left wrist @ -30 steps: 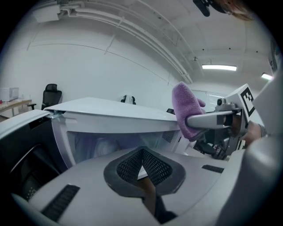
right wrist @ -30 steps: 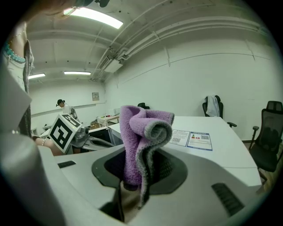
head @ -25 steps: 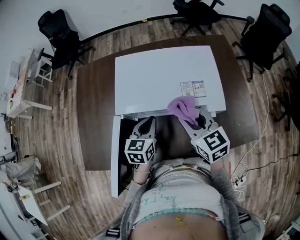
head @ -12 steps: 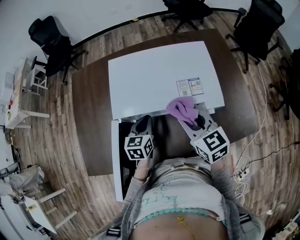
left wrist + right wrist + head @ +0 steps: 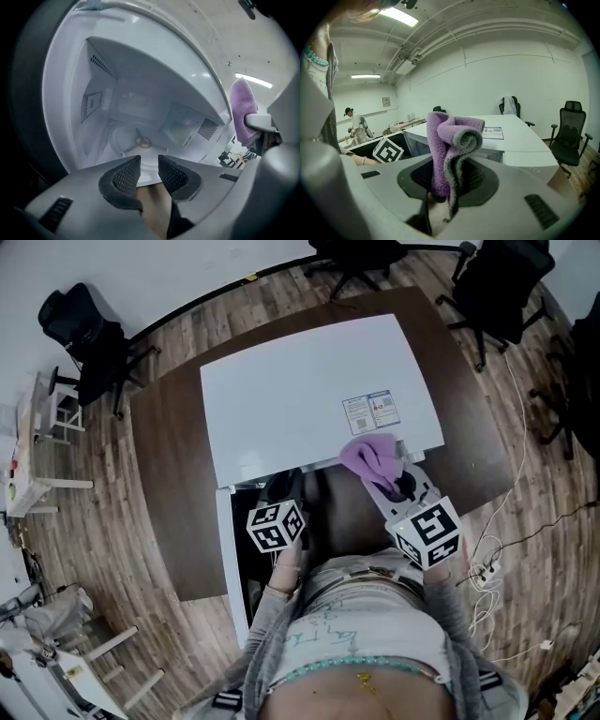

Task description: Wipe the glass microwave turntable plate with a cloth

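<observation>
the left gripper (image 5: 149, 166) points into the open microwave (image 5: 309, 390). its jaws have just been opening and now stand a little apart with nothing between them. the glass turntable plate (image 5: 125, 138) lies flat on the microwave's floor, well inside, with its three-armed hub (image 5: 142, 140) showing through the glass. the right gripper (image 5: 450, 177) is clamped on the folded purple cloth (image 5: 451, 136) and hangs outside the microwave, by its front right corner.

the likeliest trouble is the plate itself. it is smooth glass resting loose on its hub, so a shallow pinch on the rim could slip, and a tilted lift could knock it against the microwave's walls or drop it. the mouth of the microwave looks tight for two grippers, so bringing the cloth in beside the left one risks a bump. wiping the plate unsteadied would probably just spin it.
</observation>
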A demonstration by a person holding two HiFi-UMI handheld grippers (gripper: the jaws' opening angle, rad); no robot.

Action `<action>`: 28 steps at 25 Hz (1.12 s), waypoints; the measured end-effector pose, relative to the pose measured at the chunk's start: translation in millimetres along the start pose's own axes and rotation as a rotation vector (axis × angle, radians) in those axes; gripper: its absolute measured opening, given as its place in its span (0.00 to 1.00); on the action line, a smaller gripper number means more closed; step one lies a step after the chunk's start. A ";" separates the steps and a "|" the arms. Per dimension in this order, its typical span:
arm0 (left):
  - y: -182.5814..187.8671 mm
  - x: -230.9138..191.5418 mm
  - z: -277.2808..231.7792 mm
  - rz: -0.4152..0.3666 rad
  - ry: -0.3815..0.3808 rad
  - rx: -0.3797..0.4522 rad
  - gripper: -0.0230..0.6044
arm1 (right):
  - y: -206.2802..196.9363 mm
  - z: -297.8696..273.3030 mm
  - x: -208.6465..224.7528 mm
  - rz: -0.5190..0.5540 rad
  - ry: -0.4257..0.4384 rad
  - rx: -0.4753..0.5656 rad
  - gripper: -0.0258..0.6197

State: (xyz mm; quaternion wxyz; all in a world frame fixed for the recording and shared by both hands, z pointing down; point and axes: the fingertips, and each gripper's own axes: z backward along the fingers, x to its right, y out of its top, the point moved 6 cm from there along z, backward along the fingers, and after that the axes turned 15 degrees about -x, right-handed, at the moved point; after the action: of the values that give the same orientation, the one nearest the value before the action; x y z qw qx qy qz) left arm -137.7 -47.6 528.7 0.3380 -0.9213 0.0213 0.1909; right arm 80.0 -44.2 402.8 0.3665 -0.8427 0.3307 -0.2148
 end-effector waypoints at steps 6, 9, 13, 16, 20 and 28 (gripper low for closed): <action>0.0 -5.4 -10.8 0.006 0.014 -0.021 0.27 | -6.4 4.9 1.7 -0.022 -0.029 -0.011 0.22; 0.9 -10.4 -15.3 0.016 0.029 -0.021 0.29 | -9.0 5.1 2.1 -0.033 -0.039 -0.016 0.22; -0.8 -16.0 -21.4 0.052 0.044 -0.028 0.31 | -12.1 6.2 2.4 -0.044 -0.047 -0.020 0.22; 0.1 -17.9 -27.7 0.067 0.041 -0.036 0.31 | -13.7 7.2 3.1 -0.048 -0.053 -0.024 0.22; 0.6 -21.6 -34.8 0.082 0.064 -0.044 0.31 | -17.0 7.5 2.5 -0.051 -0.059 -0.033 0.22; -0.7 -34.9 -46.6 0.182 0.087 -0.067 0.34 | -18.3 8.7 4.2 -0.060 -0.066 -0.032 0.22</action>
State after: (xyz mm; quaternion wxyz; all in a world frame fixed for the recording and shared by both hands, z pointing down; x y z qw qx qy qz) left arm -154.2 -79.5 574.4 0.2872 -0.9337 0.1131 0.1814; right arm 95.5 -33.6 411.6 0.3572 -0.8646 0.2963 -0.1925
